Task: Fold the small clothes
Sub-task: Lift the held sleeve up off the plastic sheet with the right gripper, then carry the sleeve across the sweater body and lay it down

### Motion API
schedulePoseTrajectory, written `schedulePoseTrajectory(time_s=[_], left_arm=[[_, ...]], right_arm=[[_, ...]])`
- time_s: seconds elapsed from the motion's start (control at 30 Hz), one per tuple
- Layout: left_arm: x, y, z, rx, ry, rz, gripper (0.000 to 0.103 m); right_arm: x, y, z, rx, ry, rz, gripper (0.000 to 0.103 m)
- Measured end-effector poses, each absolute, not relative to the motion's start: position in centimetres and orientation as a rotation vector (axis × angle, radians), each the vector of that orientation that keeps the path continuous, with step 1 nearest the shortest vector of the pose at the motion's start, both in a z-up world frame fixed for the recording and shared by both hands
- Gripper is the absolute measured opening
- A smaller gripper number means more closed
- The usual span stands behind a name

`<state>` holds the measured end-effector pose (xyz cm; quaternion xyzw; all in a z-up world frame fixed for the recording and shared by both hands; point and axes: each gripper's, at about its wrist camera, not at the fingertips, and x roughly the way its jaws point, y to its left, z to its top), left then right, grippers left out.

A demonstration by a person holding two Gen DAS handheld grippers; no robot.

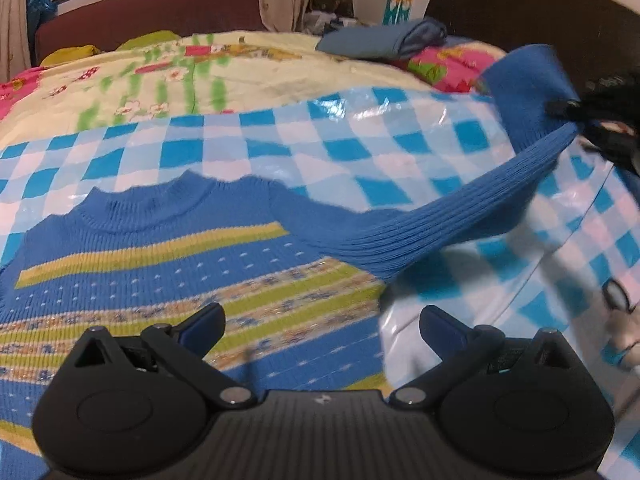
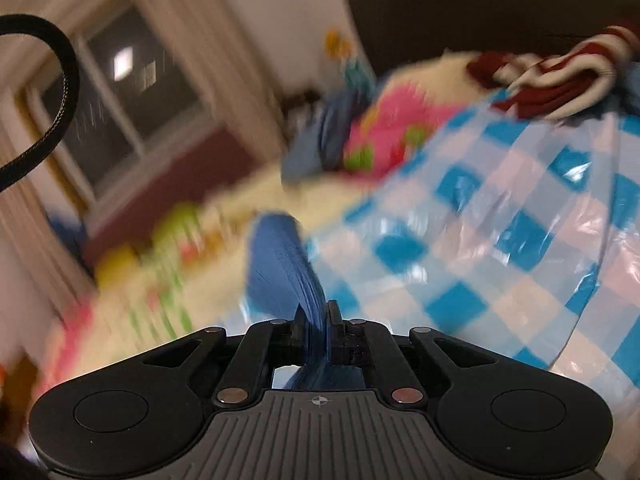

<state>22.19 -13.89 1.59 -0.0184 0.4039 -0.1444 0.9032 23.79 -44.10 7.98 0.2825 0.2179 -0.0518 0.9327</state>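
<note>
A small blue knit sweater [image 1: 168,256] with yellow, green and patterned stripes lies face up on a blue-and-white checked plastic sheet [image 1: 360,136]. Its right sleeve [image 1: 460,216] is stretched up and to the right. My right gripper [image 1: 576,114] is shut on the sleeve's cuff [image 2: 288,272] and holds it in the air; the right wrist view is blurred. My left gripper [image 1: 322,320] is open and empty, hovering low over the sweater's lower body near its right edge.
A floral bedspread [image 1: 248,68] lies under the checked sheet. A folded blue garment [image 1: 384,40] sits at the far end of the bed. A red-and-white garment [image 2: 560,76] lies by the dark headboard [image 1: 520,4]. A window [image 2: 120,92] is beyond the bed.
</note>
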Motion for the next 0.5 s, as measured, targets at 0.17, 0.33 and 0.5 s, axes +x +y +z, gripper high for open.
schedulePoseTrajectory(time_s=[0.17, 0.33, 0.5], left_arm=[[22.2, -15.7, 1.0, -0.023, 0.847, -0.312, 0.103], [21.3, -16.5, 0.4, 0.013, 0.869, -0.328, 0.103], [21.2, -16.8, 0.2, 0.008, 0.885, -0.33, 0.103]], right_arm=[[22.7, -47.5, 2.4, 0.591, 0.58, -0.294, 0.017], [21.3, -48.6, -1.0, 0.648, 0.664, -0.313, 0.017], [22.3, -48.7, -1.9, 0.704, 0.688, -0.294, 0.02]])
